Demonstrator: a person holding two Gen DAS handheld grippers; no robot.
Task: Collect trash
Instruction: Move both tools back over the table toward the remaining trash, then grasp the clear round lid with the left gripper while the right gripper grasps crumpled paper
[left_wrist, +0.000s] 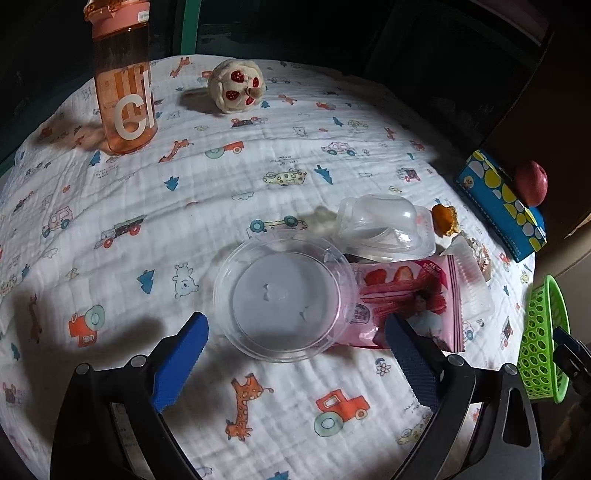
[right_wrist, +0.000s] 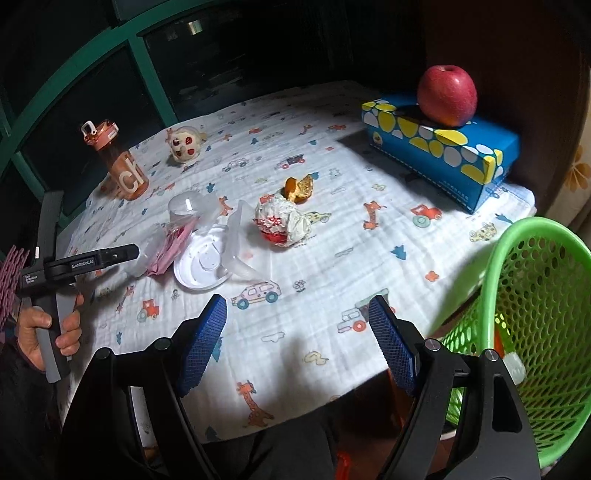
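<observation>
A clear round plastic lid (left_wrist: 284, 299) lies on the patterned cloth, between and just ahead of the blue pads of my left gripper (left_wrist: 293, 325), which stands open and does not press it. Beside the lid are a pink snack wrapper (left_wrist: 410, 295), a clear plastic shell (left_wrist: 384, 225), orange peel (left_wrist: 445, 219) and a crumpled red-and-white wrapper (right_wrist: 282, 221). My right gripper (right_wrist: 298, 301) hangs open over bare cloth near the table's front edge, with nothing between its fingers. At the right edge stands a green mesh basket (right_wrist: 535, 295) with some items inside.
An orange drink bottle (left_wrist: 123, 92) and a small plush toy (left_wrist: 236, 85) stand at the far left. A blue tissue box (right_wrist: 443, 147) with a red apple (right_wrist: 447, 94) on top sits at the far right. A hand (right_wrist: 48, 332) holds the left gripper's handle.
</observation>
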